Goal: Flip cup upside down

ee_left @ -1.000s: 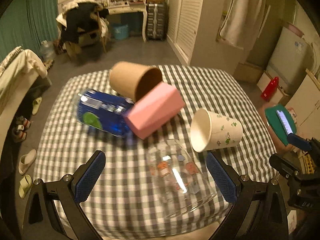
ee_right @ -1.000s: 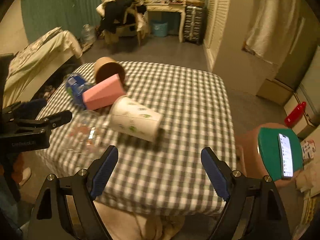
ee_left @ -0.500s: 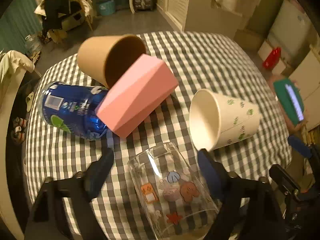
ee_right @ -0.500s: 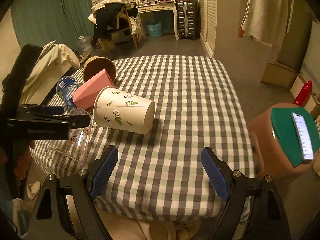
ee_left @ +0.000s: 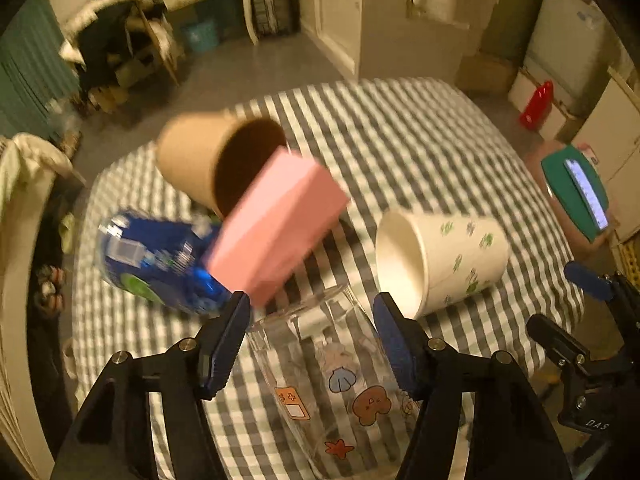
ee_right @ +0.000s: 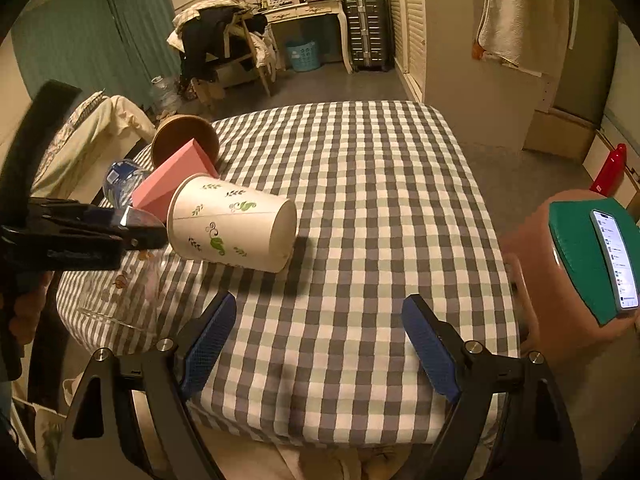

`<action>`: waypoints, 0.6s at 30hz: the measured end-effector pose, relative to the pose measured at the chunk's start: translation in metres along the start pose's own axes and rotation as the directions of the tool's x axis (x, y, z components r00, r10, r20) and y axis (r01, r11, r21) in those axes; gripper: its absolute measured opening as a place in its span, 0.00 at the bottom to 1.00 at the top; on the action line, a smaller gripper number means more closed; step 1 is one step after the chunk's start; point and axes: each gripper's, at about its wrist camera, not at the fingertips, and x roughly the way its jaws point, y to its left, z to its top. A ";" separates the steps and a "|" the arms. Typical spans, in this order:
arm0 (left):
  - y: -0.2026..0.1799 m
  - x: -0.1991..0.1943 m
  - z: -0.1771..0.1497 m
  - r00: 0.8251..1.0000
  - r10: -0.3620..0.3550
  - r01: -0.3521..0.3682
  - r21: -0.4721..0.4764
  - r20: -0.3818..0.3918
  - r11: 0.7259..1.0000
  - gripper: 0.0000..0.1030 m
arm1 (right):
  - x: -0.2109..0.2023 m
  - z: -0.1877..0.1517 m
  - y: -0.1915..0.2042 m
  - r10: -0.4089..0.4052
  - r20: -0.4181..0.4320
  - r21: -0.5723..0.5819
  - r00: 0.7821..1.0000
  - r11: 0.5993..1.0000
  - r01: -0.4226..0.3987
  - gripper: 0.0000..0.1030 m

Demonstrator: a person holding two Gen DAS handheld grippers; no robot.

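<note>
Surface point(ee_right: 360, 240) covered with a grey-and-white checked cloth. Lying on their sides on it: a clear glass cup point(ee_left: 336, 384) with cartoon stickers at the near edge; a white paper cup point(ee_right: 232, 228) with leaf prints just beyond it; a brown paper cup point(ee_left: 208, 160) at the far left. A pink box point(ee_left: 276, 224) leans across the brown cup's mouth, and beside it lies a blue can point(ee_left: 160, 272).

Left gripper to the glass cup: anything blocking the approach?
Nothing visible. The glass cup lies on its side between the left gripper's open fingers. The pink box sits just beyond the cup's far end, the white paper cup to its right.
</note>
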 end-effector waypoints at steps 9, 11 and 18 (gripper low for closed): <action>-0.024 -0.035 -0.040 0.938 0.163 -0.177 0.020 0.306 0.984 0.44 | -0.005 -0.006 0.007 -0.018 0.006 -0.011 1.000 1.000 0.018 0.83; -0.028 -0.037 -0.045 0.929 0.176 -0.194 0.026 0.326 0.981 0.44 | -0.005 -0.007 0.009 -0.020 0.005 -0.015 1.000 1.000 0.020 0.83; -0.037 -0.050 -0.056 0.939 0.084 -0.094 0.011 0.333 0.996 0.44 | -0.010 -0.014 0.018 -0.022 0.006 -0.028 1.000 0.999 0.022 0.83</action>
